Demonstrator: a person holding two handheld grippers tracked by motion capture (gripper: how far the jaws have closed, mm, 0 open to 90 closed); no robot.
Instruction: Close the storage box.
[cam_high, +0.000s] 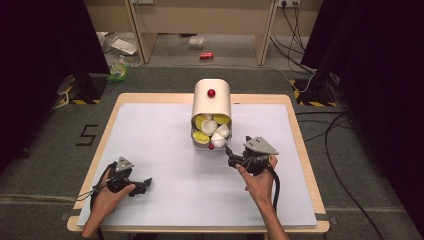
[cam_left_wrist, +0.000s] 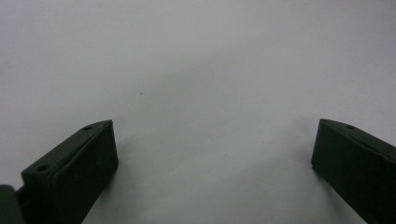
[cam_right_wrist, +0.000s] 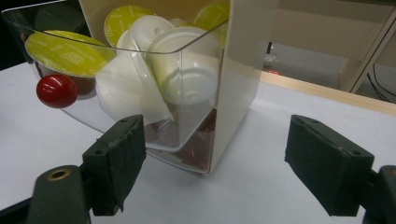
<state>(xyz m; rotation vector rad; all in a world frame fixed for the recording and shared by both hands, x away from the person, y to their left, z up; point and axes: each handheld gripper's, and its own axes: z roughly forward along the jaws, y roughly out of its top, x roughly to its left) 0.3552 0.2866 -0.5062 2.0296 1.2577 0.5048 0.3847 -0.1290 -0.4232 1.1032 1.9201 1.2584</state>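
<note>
My right tool (cam_high: 231, 150), jaws apart, sits just below the pod box (cam_high: 212, 107) mid-frame; left tool (cam_high: 146, 183) apart on the white desk (cam_high: 165, 145).

Along our right gripper (cam_right_wrist: 215, 161) the two black jaws stood wide apart with nothing between the pads. Just ahead we saw a cream dispenser (cam_right_wrist: 240, 60) on the white table (cam_right_wrist: 261, 186), its clear drawer (cam_right_wrist: 116, 93) tilted open. Inside lay white capsules (cam_right_wrist: 187, 70) and yellow-lidded ones (cam_right_wrist: 60, 53). A red knob (cam_right_wrist: 57, 91) sat on the drawer's front.
</note>
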